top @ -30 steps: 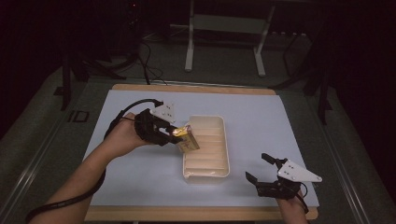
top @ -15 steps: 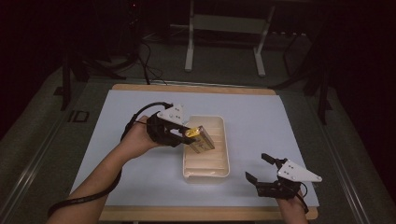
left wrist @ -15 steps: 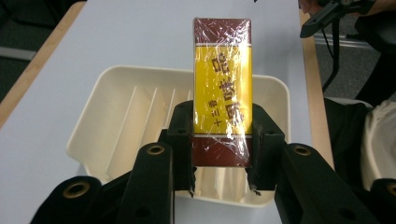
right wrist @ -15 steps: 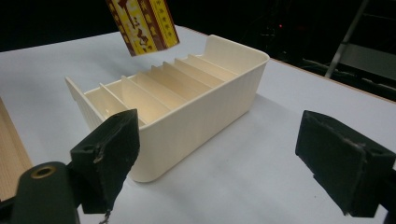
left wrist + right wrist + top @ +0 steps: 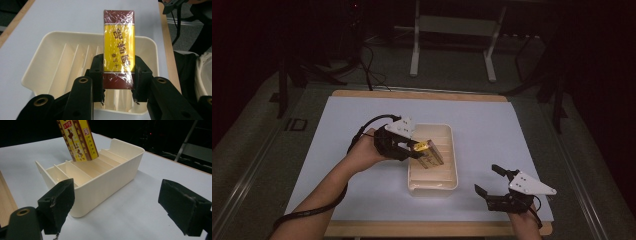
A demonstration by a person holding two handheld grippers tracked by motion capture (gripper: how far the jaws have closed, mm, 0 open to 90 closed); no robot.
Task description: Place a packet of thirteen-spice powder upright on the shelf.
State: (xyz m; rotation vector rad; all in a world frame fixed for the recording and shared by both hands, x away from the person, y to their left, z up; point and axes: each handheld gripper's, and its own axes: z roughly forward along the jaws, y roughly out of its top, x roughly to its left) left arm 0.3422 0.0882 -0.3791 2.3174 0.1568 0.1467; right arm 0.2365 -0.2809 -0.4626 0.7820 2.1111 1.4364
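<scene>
Left tongs [image 5: 412, 149], held in the person's left hand [image 5: 362, 152], are clenched on a flat rectangular packet wrapped in clear film, yellow in the middle with dark red ends and printed characters [image 5: 119, 48]. In the left gripper view both black pads press on the packet's long edges near its lower dark red end; the rest of the packet projects beyond the pads.

The packet hangs over a cream plastic tray with upright divider ribs [image 5: 452, 150], which stands on the pale blue sheet covering the wooden worktop [image 5: 512, 125]. In the right gripper view the packet [image 5: 77, 140] is tilted, its lower end just inside the tray [image 5: 110, 177], above one of the slots between ribs. Whether it touches a rib or the tray floor cannot be told.

Right tongs [image 5: 492, 181] are released, jaws spread wide with nothing between them, low over the sheet, right of the tray and near the worktop's near edge. Well apart from the tray.
</scene>
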